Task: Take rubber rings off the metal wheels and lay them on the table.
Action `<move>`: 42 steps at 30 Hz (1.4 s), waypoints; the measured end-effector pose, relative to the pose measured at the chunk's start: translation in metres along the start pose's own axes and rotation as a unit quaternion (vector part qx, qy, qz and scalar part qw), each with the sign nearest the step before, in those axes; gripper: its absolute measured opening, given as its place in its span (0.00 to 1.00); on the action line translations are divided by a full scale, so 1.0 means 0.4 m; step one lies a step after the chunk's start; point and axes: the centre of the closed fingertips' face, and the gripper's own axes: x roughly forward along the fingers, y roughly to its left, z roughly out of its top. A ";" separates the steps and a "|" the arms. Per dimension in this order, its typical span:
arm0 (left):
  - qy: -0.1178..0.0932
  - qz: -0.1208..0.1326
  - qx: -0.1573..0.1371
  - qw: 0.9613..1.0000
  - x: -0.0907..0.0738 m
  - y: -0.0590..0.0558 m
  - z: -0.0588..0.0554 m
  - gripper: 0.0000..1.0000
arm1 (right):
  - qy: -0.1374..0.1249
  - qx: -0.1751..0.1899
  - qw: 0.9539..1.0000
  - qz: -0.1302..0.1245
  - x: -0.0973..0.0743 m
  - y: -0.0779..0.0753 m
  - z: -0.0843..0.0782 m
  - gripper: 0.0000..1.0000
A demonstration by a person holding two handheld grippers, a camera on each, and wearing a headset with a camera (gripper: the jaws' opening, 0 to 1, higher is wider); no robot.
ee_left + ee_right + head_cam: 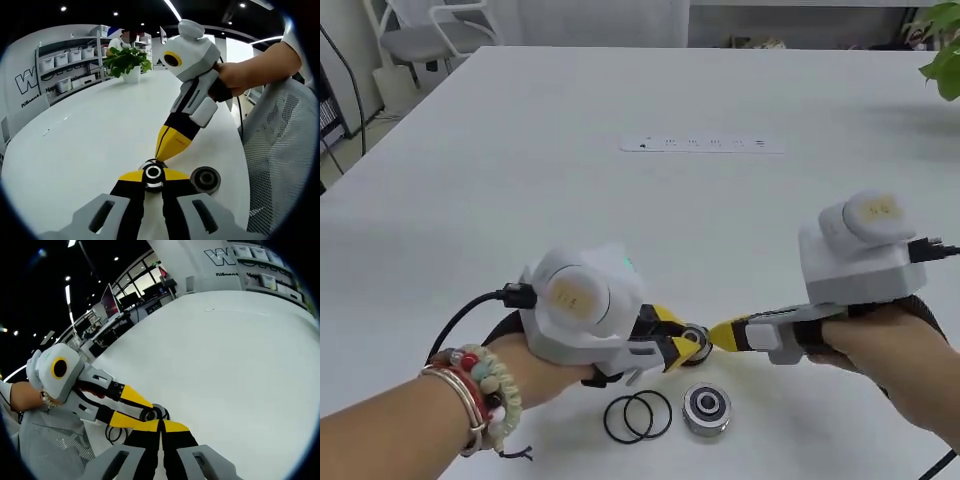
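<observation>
My left gripper (688,347) is shut on a small metal wheel (153,173), held just above the table. My right gripper (713,335) comes in from the right with its yellow tips closed at the wheel's rim, pinching the black rubber ring (162,412) on it. In the left gripper view the right gripper (160,157) comes down onto the wheel's far edge. In the right gripper view my right gripper (161,424) meets the left gripper (148,415) at the wheel. Two loose rubber rings (638,415) lie on the table beside a second metal wheel (706,409).
The white table (620,220) stretches far ahead, with a flat white strip (702,145) lying mid-table. A potted plant (127,62) stands at the far end. A cable (470,308) trails from the left gripper, and a mesh chair (280,150) is close by.
</observation>
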 end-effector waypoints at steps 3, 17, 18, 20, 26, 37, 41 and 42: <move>0.000 0.000 0.000 1.000 0.000 0.000 0.000 0.08 | 0.002 -0.007 1.000 -0.001 -0.001 0.001 0.003 0.00; -0.001 -0.001 0.001 1.000 0.000 -0.001 0.001 0.08 | 0.002 -0.015 1.000 0.002 -0.005 0.007 0.006 0.00; -0.001 -0.001 0.001 1.000 0.000 -0.001 0.001 0.08 | 0.002 -0.015 1.000 0.002 -0.005 0.007 0.007 0.00; -0.001 -0.001 0.001 1.000 0.000 -0.002 0.001 0.08 | 0.003 -0.018 1.000 0.002 -0.006 0.008 0.007 0.00; -0.001 -0.001 0.001 1.000 0.000 -0.002 0.000 0.08 | 0.003 -0.019 1.000 0.003 -0.006 0.012 0.007 0.00; -0.001 -0.001 0.002 1.000 0.000 -0.001 0.000 0.08 | 0.004 -0.024 1.000 0.004 -0.006 0.017 0.010 0.00; -0.001 -0.001 0.001 1.000 0.000 -0.001 0.000 0.08 | 0.003 -0.025 1.000 0.006 -0.004 0.022 0.014 0.00; -0.001 -0.001 0.002 1.000 0.000 -0.001 0.000 0.08 | 0.003 -0.026 1.000 0.006 -0.004 0.023 0.014 0.00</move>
